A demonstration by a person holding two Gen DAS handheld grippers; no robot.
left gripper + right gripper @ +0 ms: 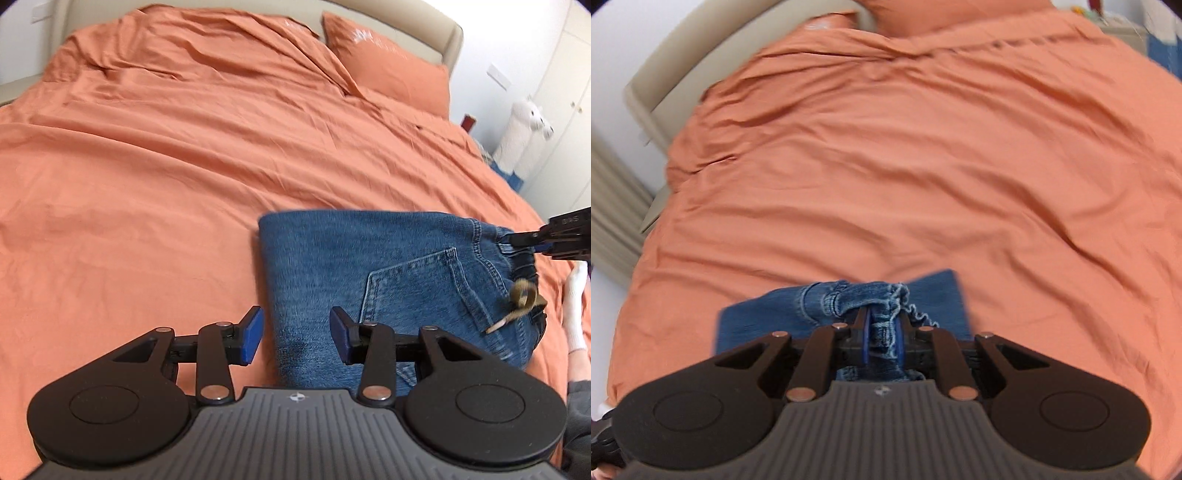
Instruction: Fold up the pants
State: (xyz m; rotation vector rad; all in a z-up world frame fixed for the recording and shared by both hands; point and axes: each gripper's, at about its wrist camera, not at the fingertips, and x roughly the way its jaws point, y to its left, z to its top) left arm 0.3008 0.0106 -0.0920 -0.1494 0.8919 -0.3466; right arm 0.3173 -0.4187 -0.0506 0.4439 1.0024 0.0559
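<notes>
Blue denim pants (369, 280) lie folded on the orange bed cover (166, 166), back pocket up, with a brown tag at the waistband. My left gripper (295, 334) is open and empty, its blue pads over the pants' near left edge. My right gripper (882, 328) is shut on a bunched edge of the pants (857, 299), with a frayed hem sticking out above the pads. In the left wrist view the right gripper (532, 236) pinches the pants at their far right corner.
An orange pillow (388, 62) lies at the beige headboard (439, 33). A white plush toy (524, 129) stands by the wall right of the bed. A white-socked foot (576, 306) is at the bed's right edge.
</notes>
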